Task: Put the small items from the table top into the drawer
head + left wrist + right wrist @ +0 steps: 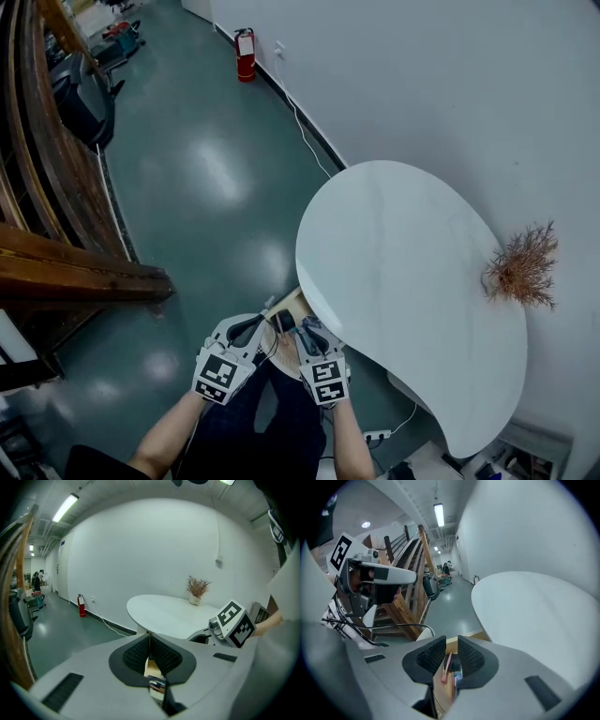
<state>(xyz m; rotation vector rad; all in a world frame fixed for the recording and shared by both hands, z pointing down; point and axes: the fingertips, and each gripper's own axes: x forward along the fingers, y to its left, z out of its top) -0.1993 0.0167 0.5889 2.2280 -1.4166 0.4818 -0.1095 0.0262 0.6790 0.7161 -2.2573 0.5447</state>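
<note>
The white bean-shaped table top (403, 272) carries only a dried plant (522, 267); I see no small items on it. A wooden drawer (291, 302) stands pulled out under the table's left edge. Both grippers hover side by side just above it. My left gripper (265, 325) is shut, its pads meeting with nothing between them (150, 637). My right gripper (305, 326) has a narrow gap between its pads (449, 644) and holds nothing. Through that gap the drawer (440, 686) shows a pink pen (446, 663) and some dark and blue things.
A wooden stair structure (56, 187) runs along the left. A red fire extinguisher (246, 54) stands by the far wall, with a white cable (305, 136) trailing toward the table. A power strip (375, 437) lies on the green floor under the table's near end.
</note>
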